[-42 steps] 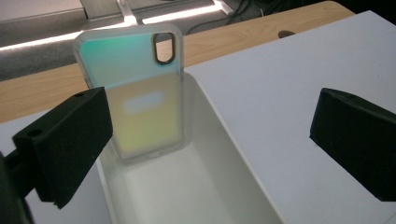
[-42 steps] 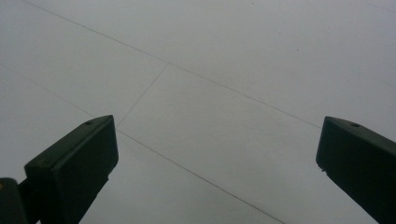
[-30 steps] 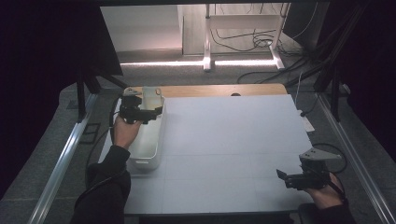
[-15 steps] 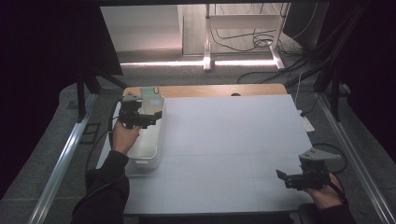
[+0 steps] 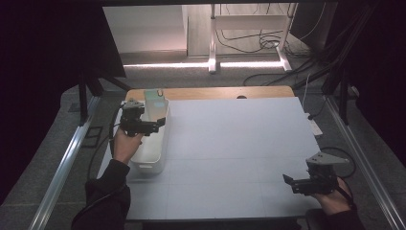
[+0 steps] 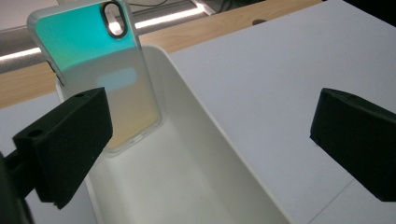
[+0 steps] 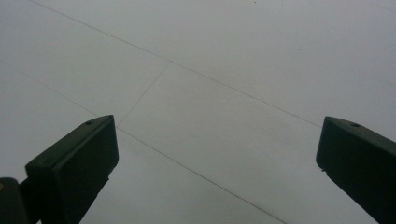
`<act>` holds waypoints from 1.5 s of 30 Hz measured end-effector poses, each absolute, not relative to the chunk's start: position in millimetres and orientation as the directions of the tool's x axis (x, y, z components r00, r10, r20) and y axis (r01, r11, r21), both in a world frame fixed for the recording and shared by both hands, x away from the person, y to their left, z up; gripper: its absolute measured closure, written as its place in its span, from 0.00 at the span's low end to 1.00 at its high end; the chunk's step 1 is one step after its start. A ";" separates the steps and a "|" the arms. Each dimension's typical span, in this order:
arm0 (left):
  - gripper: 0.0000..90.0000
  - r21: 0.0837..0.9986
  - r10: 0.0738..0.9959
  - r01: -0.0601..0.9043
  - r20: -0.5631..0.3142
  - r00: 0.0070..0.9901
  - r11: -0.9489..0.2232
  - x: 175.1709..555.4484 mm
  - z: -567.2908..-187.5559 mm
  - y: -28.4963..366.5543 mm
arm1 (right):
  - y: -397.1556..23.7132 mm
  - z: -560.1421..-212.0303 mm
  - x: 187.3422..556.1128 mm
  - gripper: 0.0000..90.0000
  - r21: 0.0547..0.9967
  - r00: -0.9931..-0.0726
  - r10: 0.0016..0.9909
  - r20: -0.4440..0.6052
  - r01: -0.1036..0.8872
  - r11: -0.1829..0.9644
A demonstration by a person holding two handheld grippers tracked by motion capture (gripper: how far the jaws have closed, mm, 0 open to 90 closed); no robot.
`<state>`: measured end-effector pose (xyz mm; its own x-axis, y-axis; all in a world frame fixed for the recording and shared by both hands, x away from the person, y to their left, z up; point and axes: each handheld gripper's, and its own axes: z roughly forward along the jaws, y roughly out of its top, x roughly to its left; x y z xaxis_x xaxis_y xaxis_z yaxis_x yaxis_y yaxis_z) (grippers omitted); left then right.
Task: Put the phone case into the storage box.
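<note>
- High view: the left gripper (image 5: 162,122) sits at the left of the frame, held by a hand (image 5: 125,143) over the white plastic bin (image 5: 152,155). Its jaws point toward the right of the frame and stand apart with nothing between them.
- High view: the bin lies lengthwise along the left edge of the white table (image 5: 239,143). A phone case (image 5: 153,96) stands tilted at the bin's far end, in the upper left of the frame, apart from the gripper.
- High view: the right gripper (image 5: 288,181) is at the lower right of the frame, low over bare table, jaws pointing left. It is well apart from the bin.
- Left gripper view: the two black jaws rise at the lower left and at the right edge, spread wide and empty. The phone case (image 6: 105,74) fills the upper left, teal at its top and pale below, with a camera cut-out near its upper edge. It leans against the bin's end wall, its lower edge inside the bin (image 6: 205,140). The left jaw overlaps the case's lower part in the frame; I cannot tell whether they touch.
- Right gripper view: the jaws stand wide apart at the lower corners, released, over the white table (image 7: 210,93), which is crossed by thin lines.
</note>
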<state>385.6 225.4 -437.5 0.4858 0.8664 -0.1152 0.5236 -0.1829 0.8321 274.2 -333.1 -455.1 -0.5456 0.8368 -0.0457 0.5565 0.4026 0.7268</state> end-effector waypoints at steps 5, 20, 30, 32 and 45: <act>0.00 0.835 0.862 0.519 -0.120 0.493 -0.181 379.1 -437.3 224.8 | -333.0 -455.2 274.2 0.00 0.728 -0.547 0.836 -0.046 0.555 0.403; 0.00 0.846 0.848 0.505 -0.133 0.513 -0.173 360.7 -438.2 223.0 | -333.2 -455.0 273.8 0.00 0.730 -0.549 0.835 -0.048 0.551 0.404; 0.00 0.846 0.840 0.501 -0.131 0.527 -0.183 347.6 -440.6 221.1 | -333.2 -454.8 273.5 0.00 0.729 -0.551 0.833 -0.047 0.551 0.406; 0.00 0.847 0.841 0.500 -0.129 0.526 -0.182 345.7 -440.5 221.1 | -333.2 -454.8 273.4 0.00 0.730 -0.552 0.832 -0.047 0.549 0.406; 0.00 0.853 0.844 0.493 -0.131 0.521 -0.171 330.8 -440.7 225.4 | -333.0 -454.8 273.3 0.00 0.731 -0.555 0.830 -0.049 0.547 0.409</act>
<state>330.8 225.4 -440.7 0.5208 0.8435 -0.1312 0.4925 -0.1714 0.8532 273.3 -333.0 -454.8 -0.5550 0.8304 -0.0488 0.5471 0.4086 0.7306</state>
